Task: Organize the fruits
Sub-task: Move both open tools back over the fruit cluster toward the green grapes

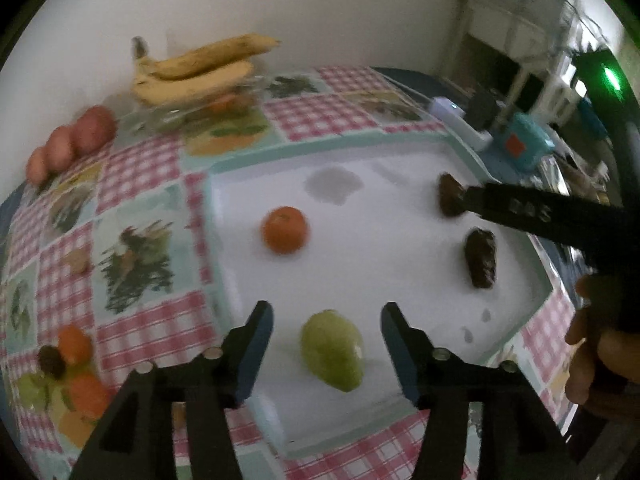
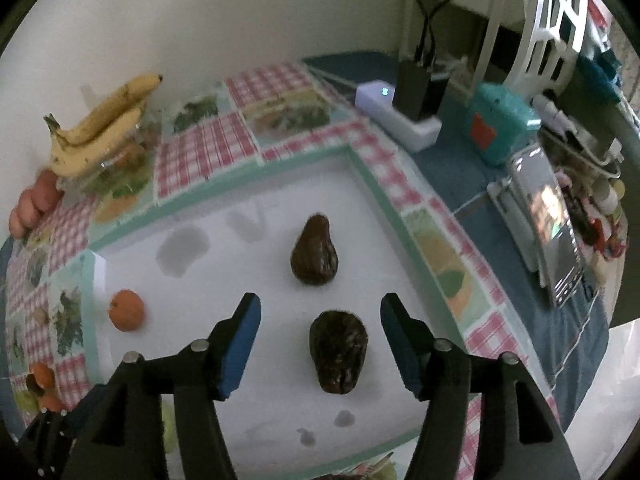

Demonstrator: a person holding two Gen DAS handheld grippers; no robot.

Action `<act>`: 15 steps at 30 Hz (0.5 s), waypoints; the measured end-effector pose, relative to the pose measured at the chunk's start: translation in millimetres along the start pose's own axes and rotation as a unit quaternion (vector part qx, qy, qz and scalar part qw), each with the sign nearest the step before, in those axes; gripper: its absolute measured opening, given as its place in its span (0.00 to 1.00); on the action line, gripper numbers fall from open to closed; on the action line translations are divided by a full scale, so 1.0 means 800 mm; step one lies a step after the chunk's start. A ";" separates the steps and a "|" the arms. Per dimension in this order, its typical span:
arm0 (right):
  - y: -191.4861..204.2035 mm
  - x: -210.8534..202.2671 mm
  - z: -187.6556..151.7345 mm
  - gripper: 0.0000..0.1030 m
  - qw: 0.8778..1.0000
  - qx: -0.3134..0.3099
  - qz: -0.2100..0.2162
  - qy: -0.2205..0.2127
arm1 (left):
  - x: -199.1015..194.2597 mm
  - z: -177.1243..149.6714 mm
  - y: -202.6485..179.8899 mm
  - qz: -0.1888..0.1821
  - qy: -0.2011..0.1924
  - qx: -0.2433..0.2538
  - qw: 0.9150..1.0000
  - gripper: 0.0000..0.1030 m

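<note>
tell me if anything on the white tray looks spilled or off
Yes: grey wet-looking blotches mark the white tray, a large one near its far side and small ones near the front edge. The orange, green avocado and two dark avocados lie apart and look undamaged.

Right gripper (image 2: 320, 344) jaws apart, clear of dark avocado (image 2: 338, 356) on white tray (image 2: 404, 276).
</note>
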State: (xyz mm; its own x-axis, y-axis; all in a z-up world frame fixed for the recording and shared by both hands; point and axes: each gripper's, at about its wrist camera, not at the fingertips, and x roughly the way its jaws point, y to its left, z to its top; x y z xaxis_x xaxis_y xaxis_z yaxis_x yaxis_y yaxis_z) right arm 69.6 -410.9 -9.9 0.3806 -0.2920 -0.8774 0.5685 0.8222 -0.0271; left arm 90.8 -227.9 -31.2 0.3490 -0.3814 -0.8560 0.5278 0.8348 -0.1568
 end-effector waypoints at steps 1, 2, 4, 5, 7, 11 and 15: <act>0.001 -0.004 0.001 0.62 1.000 -0.002 -0.001 -0.005 | -0.004 0.001 0.010 0.002 -0.001 -0.012 1.000 0.66; 0.003 -0.008 0.001 0.62 1.000 -0.003 -0.001 -0.010 | -0.009 0.002 0.020 0.004 -0.003 -0.026 1.000 0.66; 0.006 -0.010 0.004 0.63 1.000 -0.002 -0.003 -0.013 | -0.017 0.001 0.039 0.012 -0.008 -0.044 0.999 0.67; 0.008 -0.009 0.004 0.63 1.000 -0.004 -0.003 -0.014 | -0.021 0.001 0.051 0.024 -0.011 -0.056 0.998 0.68; 0.014 -0.011 0.002 0.63 1.000 -0.009 -0.002 -0.014 | -0.029 0.000 0.075 0.042 -0.015 -0.080 0.996 0.70; 0.036 -0.014 -0.002 0.70 0.999 -0.036 0.012 -0.015 | -0.043 -0.010 0.143 0.056 -0.019 -0.160 0.985 0.80; 0.060 -0.016 -0.009 0.81 0.998 -0.054 0.035 -0.017 | -0.060 -0.026 0.209 0.097 -0.022 -0.228 0.969 0.82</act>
State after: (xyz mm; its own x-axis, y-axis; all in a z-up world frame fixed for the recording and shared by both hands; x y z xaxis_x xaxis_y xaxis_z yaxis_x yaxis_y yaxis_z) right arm 87.0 -363.8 -3.2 0.4412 -0.2472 -0.8627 0.4588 0.8883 -0.0200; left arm 145.7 -61.6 -26.5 0.4446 -0.2083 -0.8712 0.0563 0.9772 -0.2049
